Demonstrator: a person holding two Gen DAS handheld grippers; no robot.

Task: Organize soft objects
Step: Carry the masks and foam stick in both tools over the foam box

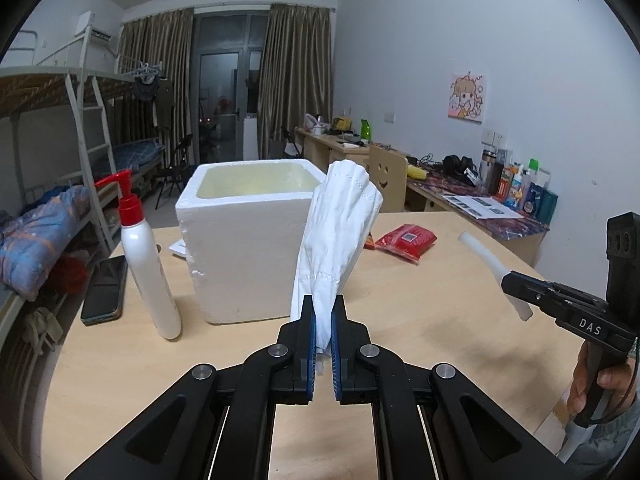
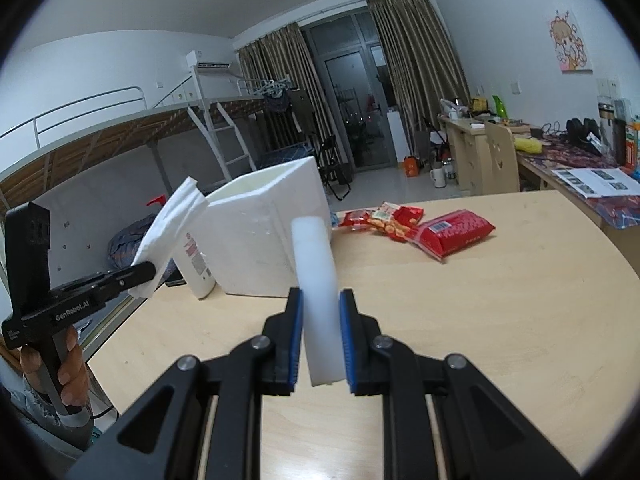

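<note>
My left gripper (image 1: 323, 316) is shut on a white folded tissue (image 1: 340, 232), held upright above the table in front of the white foam box (image 1: 244, 256). It also shows in the right wrist view (image 2: 144, 270) with the tissue (image 2: 172, 224) sticking up. My right gripper (image 2: 320, 312) is shut on a white foam strip (image 2: 318, 280), held above the table just right of the foam box (image 2: 260, 240). The right gripper also shows in the left wrist view (image 1: 516, 280) holding the strip (image 1: 486, 258). The open box looks empty inside.
A white pump bottle with red cap (image 1: 144, 256) and a phone (image 1: 105, 290) sit left of the box. Red snack packets (image 2: 452, 232) (image 1: 406, 240) lie on the wooden table (image 1: 440, 320) behind and right. A bunk bed is at left, desks along the right wall.
</note>
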